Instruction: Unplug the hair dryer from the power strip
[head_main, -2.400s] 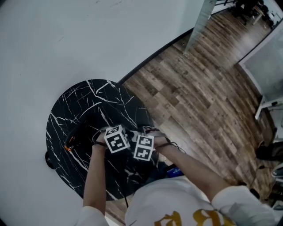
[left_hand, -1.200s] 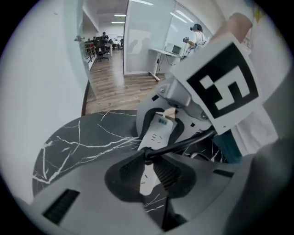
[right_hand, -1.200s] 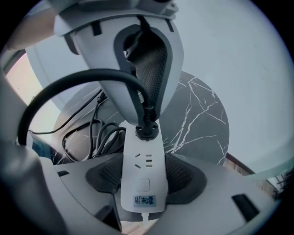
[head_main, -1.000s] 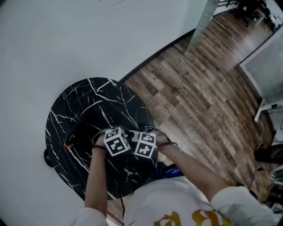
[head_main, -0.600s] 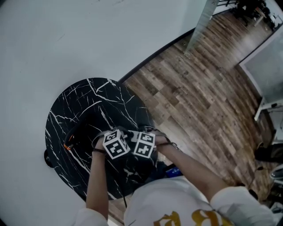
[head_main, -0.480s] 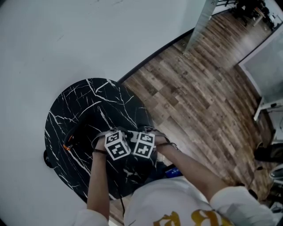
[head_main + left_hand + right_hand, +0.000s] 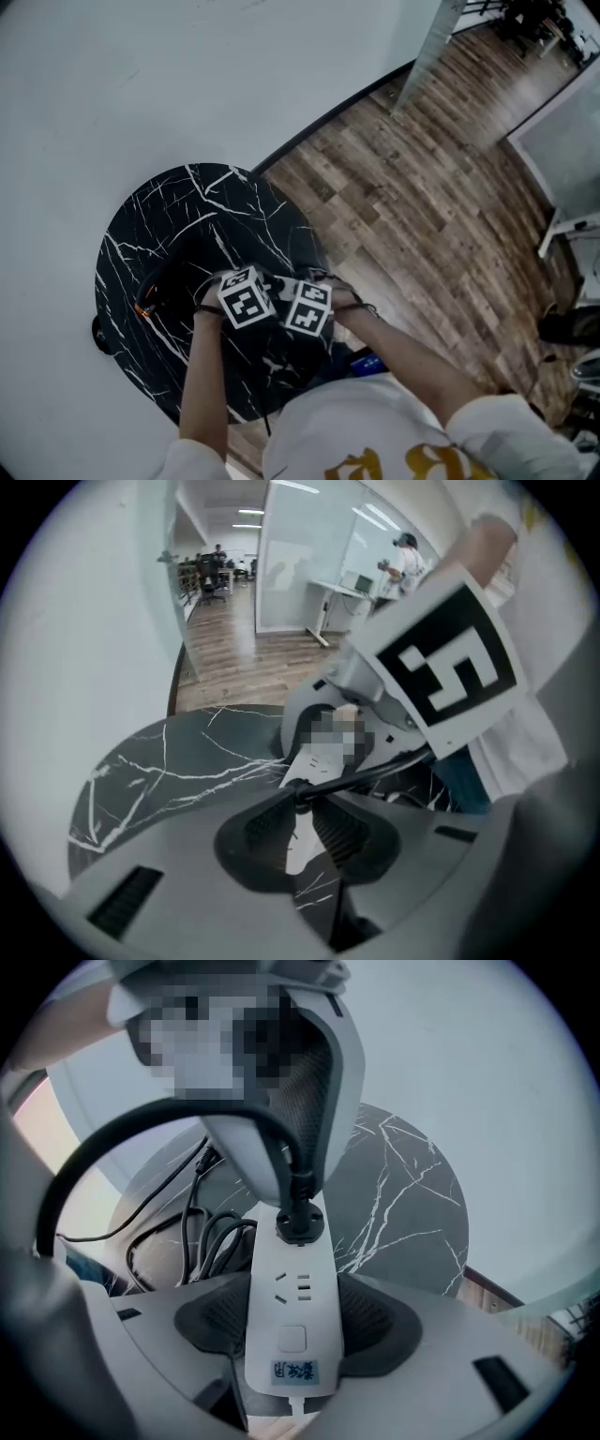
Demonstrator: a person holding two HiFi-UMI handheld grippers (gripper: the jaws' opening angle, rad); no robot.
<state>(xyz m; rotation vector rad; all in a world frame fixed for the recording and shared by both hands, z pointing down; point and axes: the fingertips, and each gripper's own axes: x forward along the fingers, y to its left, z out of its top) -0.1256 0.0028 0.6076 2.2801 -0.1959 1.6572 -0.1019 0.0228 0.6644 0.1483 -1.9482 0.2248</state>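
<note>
A white power strip (image 7: 292, 1309) lies between the pads of my right gripper (image 7: 292, 1326), which is shut on it just above the black marble table (image 7: 187, 211). A black plug (image 7: 300, 1222) sits in the strip's far socket, and its black cord (image 7: 112, 1143) arcs up and to the left. My left gripper (image 7: 300, 810) comes down from above and is shut on that plug (image 7: 300, 797). In the head view both marker cubes (image 7: 246, 298) (image 7: 307, 309) hide the jaws. A dark hair dryer (image 7: 161, 284) with an orange spot lies at the table's left.
Black cords (image 7: 202, 1234) lie coiled on the table beside the strip. The round table stands against a white wall (image 7: 141, 75), with wooden floor (image 7: 422, 187) to its right. Glass partitions, desks and a person (image 7: 408, 560) are far off.
</note>
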